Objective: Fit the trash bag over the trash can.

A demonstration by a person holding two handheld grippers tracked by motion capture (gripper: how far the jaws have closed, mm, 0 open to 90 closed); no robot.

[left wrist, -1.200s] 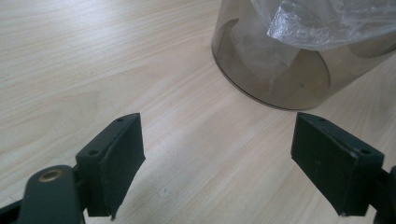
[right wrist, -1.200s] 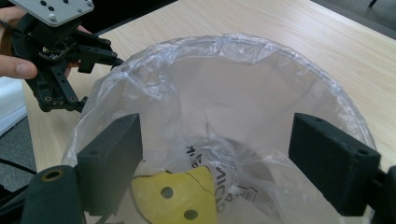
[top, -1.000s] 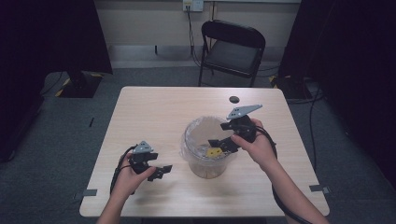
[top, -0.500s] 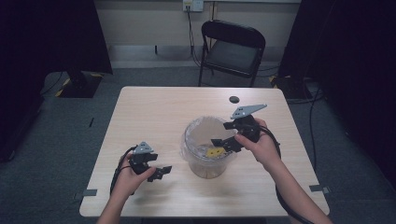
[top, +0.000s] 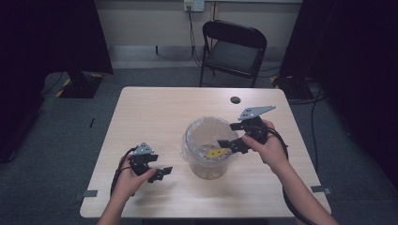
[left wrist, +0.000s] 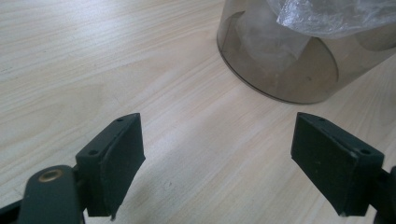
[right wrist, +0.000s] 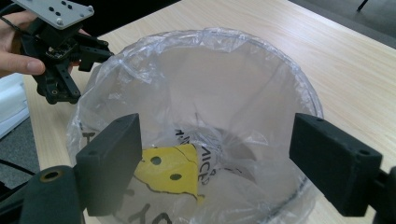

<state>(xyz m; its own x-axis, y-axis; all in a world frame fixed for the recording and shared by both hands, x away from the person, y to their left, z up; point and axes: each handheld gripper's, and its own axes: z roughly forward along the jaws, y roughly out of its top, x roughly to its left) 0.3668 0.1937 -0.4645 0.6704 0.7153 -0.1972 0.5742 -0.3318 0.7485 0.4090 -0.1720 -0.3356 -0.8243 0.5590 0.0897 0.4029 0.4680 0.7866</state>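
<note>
— Barely anything has shifted since a second ago; only the right gripper [top: 230, 144] has crept a little over the bin [top: 206, 166].

— Left gripper [top: 162, 173] beside it, jaws spread, empty. Right jaws are spread too. Behind: black disc [top: 235, 100], folding chair [top: 233, 51].

— Its own view shows a yellow wrapper [right wrist: 173, 172] at the bag's [right wrist: 196, 84] bottom.

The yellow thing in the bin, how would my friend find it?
Start at the pale wooden table, then find the clear round plastic bin lined with a crinkly see-through bag near its middle. Look down inside: the flat yellow wrapper lies at the bottom, the only bright yellow piece, with dark round holes like cheese.
</note>
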